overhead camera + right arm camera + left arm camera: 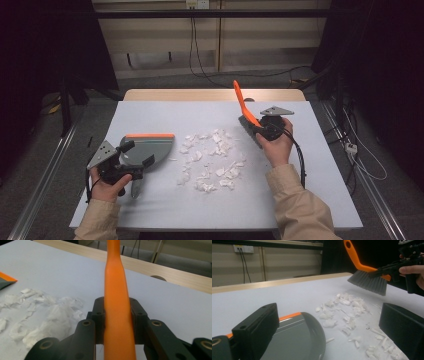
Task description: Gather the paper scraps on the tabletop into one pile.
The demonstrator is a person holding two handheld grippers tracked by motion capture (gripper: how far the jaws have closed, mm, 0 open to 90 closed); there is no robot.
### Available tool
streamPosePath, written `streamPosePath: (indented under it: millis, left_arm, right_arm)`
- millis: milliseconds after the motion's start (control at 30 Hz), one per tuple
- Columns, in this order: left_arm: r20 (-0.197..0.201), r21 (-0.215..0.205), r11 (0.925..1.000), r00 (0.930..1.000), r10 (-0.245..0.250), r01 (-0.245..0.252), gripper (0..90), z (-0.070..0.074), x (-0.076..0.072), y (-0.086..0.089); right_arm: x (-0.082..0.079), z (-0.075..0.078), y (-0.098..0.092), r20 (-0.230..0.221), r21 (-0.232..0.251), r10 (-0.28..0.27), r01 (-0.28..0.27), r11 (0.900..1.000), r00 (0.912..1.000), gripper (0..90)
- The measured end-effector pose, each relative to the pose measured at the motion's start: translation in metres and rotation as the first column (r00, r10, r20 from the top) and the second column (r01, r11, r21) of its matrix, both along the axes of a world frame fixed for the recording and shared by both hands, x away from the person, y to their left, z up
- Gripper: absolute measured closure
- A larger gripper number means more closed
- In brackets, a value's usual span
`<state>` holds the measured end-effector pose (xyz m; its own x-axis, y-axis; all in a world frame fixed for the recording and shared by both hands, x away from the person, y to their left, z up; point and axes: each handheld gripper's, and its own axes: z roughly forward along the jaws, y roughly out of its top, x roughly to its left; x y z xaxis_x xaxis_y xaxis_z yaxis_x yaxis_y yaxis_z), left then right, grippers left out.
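Your right gripper [258, 129] hovers above the counter [150, 112], fingers clamped on the orange-handled grey-bristled brush [243, 107], handle tilted up and away. Your left gripper [137, 154] rests low, fingers spread wide over the grey dustpan with orange edge [152, 145], beside the white paper scraps [210, 160].

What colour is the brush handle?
Orange. The brush handle shows best in the right gripper view.

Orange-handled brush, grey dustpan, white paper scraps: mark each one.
Orange-handled brush [369, 281], left gripper view, on its grey bristles.
Grey dustpan [150, 148], high view, on its flat tray.
White paper scraps [210, 160], high view, mid-pile.
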<state>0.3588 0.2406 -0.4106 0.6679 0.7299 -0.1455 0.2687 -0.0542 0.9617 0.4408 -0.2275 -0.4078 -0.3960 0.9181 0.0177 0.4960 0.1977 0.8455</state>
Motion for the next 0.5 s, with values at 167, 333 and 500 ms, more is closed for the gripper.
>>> streamPosePath:
  millis: [167,333,500]
  left_arm:
    - [0.001,0.003,1.0000,1.0000,-0.006,0.006,2.7,0.000,-0.003,0.002]
    - [-0.002,0.011,0.9998,0.9999,-0.016,0.016,3.1,-0.002,-0.006,0.002]
    - [-0.004,0.008,0.9999,0.9999,-0.010,0.010,3.2,-0.002,-0.005,0.005]
  right_arm:
    - [0.021,0.003,0.017,0.015,-0.066,0.077,-0.076,0.995,0.9969,71.5]
    - [0.045,-0.004,0.021,0.009,-0.089,0.130,-0.129,0.988,0.9914,71.6]
    - [0.052,-0.021,0.023,-0.021,-0.116,0.182,-0.183,0.976,0.9831,71.6]
